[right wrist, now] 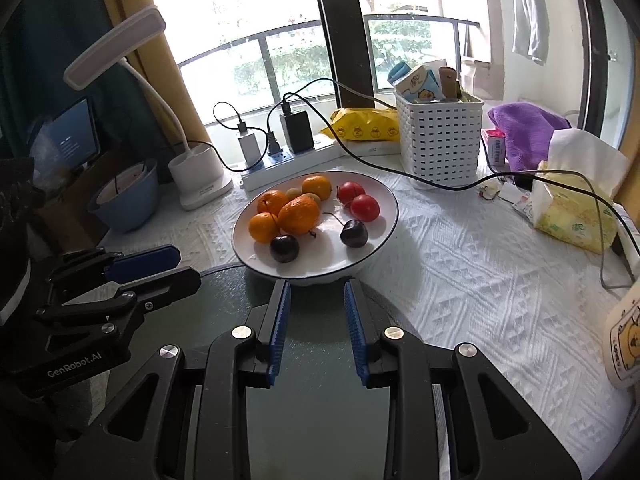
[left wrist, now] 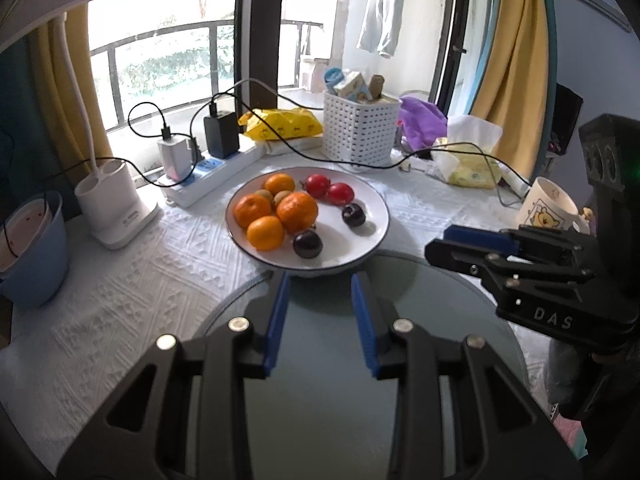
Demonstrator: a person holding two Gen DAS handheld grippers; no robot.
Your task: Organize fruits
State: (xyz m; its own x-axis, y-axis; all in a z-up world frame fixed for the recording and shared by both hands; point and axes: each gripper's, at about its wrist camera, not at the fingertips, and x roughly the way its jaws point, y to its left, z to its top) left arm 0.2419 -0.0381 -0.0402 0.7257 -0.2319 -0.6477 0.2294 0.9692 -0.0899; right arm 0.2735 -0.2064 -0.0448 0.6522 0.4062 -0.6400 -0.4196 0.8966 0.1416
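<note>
White quilted table [right wrist: 460,264] ahead; my left tool [left wrist: 320,280] and right tool [right wrist: 316,286] both gape, holding nothing, just short of the plate [right wrist: 384,208] (oranges [right wrist: 299,214], tomatoes [right wrist: 365,207], dark plums [right wrist: 353,233] aboard)

Blown-out daylight from the window [left wrist: 168,40]; fisheye-bent, dark edges.

Your left wrist view looks forward over the surface [left wrist: 120,300] toward the window, plate [left wrist: 376,236] close ahead. Your right wrist view faces the same way from just alongside. Both share that plate [right wrist: 384,232] and the white basket [left wrist: 360,132] [right wrist: 438,144].
</note>
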